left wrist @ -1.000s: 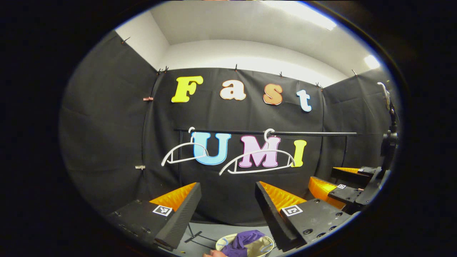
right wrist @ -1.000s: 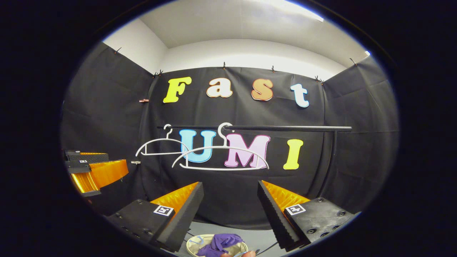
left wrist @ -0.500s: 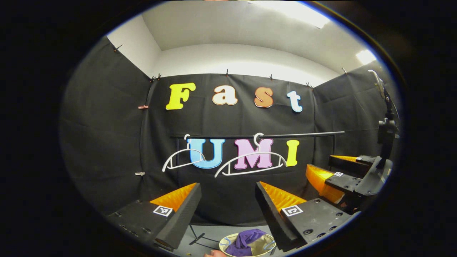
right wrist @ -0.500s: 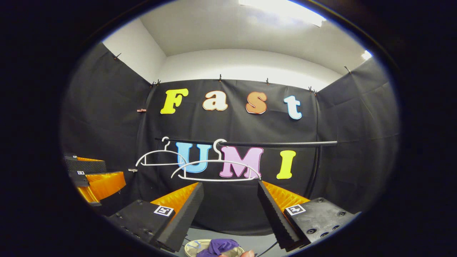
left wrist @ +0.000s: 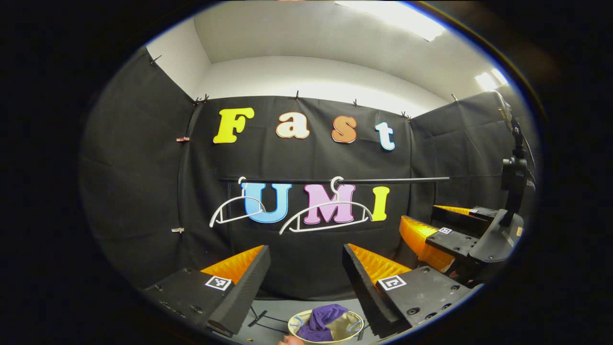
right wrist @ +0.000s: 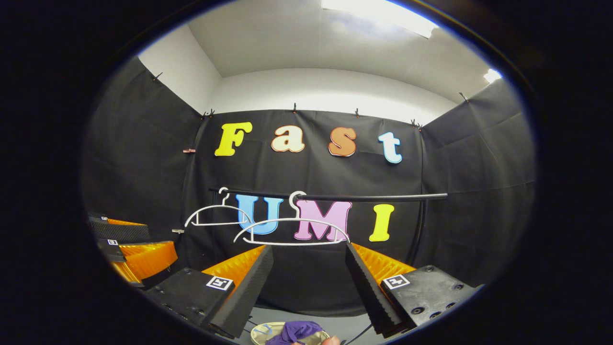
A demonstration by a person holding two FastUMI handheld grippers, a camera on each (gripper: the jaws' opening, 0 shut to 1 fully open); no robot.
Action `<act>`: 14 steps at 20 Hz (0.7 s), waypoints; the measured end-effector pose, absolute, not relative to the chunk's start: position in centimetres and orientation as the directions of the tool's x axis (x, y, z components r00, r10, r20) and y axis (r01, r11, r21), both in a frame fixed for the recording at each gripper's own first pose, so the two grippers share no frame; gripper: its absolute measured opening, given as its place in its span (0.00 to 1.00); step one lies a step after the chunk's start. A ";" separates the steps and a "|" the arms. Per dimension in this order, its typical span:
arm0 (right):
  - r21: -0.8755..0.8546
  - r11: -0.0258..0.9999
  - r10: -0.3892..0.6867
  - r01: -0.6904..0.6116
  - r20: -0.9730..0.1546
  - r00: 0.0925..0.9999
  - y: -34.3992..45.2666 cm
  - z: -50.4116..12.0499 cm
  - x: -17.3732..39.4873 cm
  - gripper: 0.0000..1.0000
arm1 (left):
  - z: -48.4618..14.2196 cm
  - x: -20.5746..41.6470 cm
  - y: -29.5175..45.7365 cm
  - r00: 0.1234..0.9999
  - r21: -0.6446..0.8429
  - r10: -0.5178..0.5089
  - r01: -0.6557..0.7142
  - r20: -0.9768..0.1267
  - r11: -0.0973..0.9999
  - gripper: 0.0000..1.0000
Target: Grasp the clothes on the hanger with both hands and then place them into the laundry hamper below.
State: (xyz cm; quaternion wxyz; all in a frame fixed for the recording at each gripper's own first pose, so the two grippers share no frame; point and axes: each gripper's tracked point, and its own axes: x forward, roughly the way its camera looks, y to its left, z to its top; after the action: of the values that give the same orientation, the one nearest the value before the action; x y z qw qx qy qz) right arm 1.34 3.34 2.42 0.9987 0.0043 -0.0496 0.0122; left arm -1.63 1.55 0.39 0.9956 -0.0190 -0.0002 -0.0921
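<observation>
Left gripper: jaws spread wide, nothing between them, held up facing the rail.
Right gripper: jaws likewise wide and empty; it also shows off to the right of the left jaws.
Clothes: a purple garment lies bunched in the laundry hamper, below and just ahead of both sets of jaws.
Hangers: two white hangers hang bare on the black rail, well ahead of the jaws and above them.
Change over the last second: in the left gripper view the rail and hangers have slid leftward and the right gripper has come further into the picture; in the right gripper view the rail sits lower than before, so that gripper has tipped upward. The garment has stayed put in the hamper.
Meaning for the task: judged from the bare hangers and the filled hamper, the drop looks done; both grippers appear to be pulling away.
Fingertip: a person's, at the bottom edge by the hamper.
</observation>
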 end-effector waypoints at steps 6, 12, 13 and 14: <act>0.039 0.999 -0.002 -0.001 0.074 0.997 2.7 2.1 1.4 0.99 | 0.1 -1.6 1.1 0.975 -0.049 -0.220 0.220 0.005 0.974 0.95; 0.052 0.998 -0.021 0.018 0.069 0.997 2.6 2.1 1.3 0.98 | -0.2 -1.6 1.4 0.971 -0.067 -0.241 0.240 -0.003 0.969 0.98; 0.057 0.998 -0.025 0.021 0.072 0.997 2.5 2.3 1.1 0.98 | -0.2 -1.5 1.6 0.971 -0.065 -0.240 0.239 -0.006 0.969 0.95; 0.059 0.998 -0.028 0.024 0.075 0.997 2.4 2.5 1.2 0.98 | -0.1 -1.5 1.8 0.970 -0.064 -0.241 0.240 -0.007 0.969 0.95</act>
State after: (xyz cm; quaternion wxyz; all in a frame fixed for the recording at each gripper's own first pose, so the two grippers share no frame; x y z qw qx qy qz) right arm 1.16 2.44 2.49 0.9988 0.0290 -0.0382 -0.0131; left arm -1.48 1.79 -0.10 0.9921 -0.0314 0.0072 -0.1214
